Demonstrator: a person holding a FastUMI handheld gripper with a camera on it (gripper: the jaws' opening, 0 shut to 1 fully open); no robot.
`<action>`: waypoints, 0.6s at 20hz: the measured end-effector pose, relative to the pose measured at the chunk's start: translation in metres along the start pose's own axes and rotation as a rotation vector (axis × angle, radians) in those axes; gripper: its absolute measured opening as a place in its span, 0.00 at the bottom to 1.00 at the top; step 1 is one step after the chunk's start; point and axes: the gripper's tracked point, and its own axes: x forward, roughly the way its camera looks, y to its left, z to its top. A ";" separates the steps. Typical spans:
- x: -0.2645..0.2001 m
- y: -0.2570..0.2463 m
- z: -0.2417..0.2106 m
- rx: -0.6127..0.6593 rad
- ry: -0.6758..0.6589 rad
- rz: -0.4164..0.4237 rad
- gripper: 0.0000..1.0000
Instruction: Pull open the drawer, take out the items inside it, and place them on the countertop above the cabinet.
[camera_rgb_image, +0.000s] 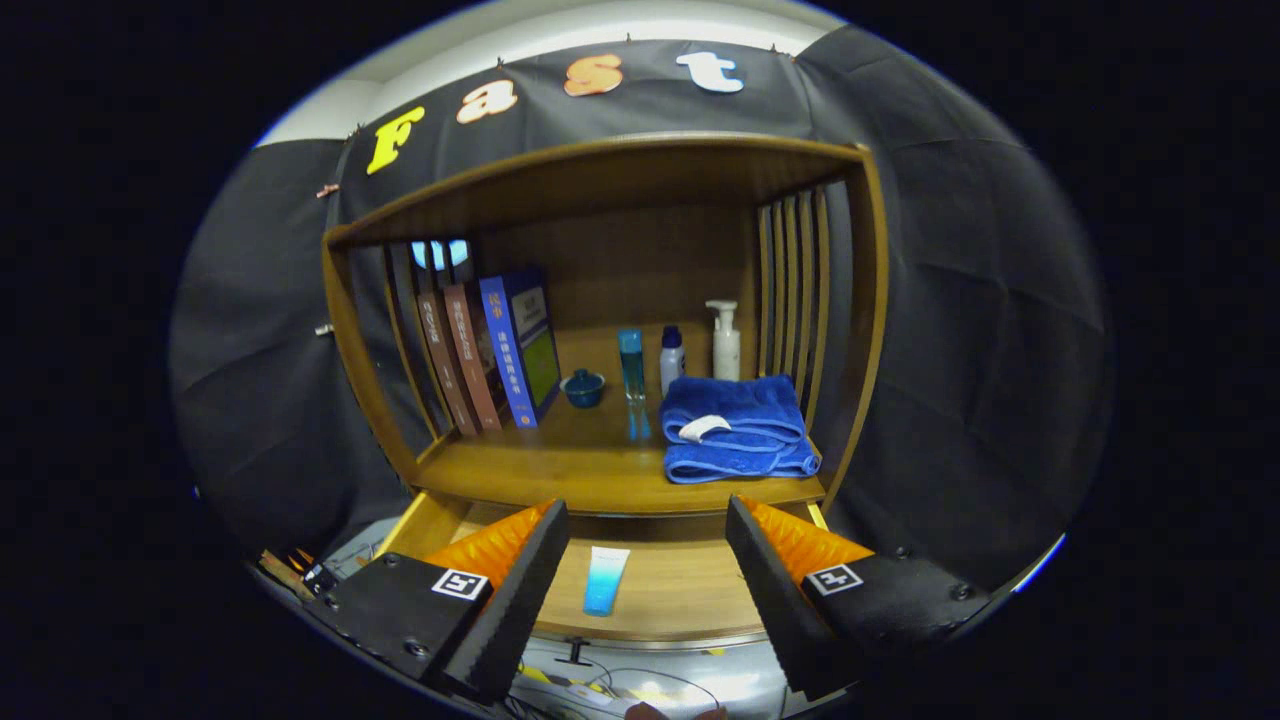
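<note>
My hand-held gripper (648, 560) hangs released over the pulled-out drawer (690, 590), its two fingers spread wide and pressing on nothing. Between them, flat on the drawer's wooden bottom, lies a small tube (606, 580), white at the far end and shading to blue at the near end, closer to my left finger than to my right. Beyond the fingers, just above the drawer, is the counter (560, 470) of the wooden cabinet (860, 330), a recessed space with a wooden top and slatted sides. On its right part sits a folded blue towel (738, 432) with a small white tag lying on it. Behind the towel stand a white pump bottle (725, 340) and, just beside it, a smaller white bottle with a dark cap (672, 358). To the left of that one stands a tall, slim blue bottle (632, 366), and further left a small blue lidded bowl (583, 387). Against the left side a row of books (490, 350) leans, the brown spines outermost and a blue one nearest the bowl. Below the drawer front I see some cables (600, 690) on a pale surface.
</note>
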 end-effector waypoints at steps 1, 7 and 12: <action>0.012 0.000 -0.006 -0.005 0.047 0.003 0.99; 0.078 0.020 -0.076 0.089 0.411 0.019 0.99; 0.111 0.035 -0.132 0.067 0.623 0.009 1.00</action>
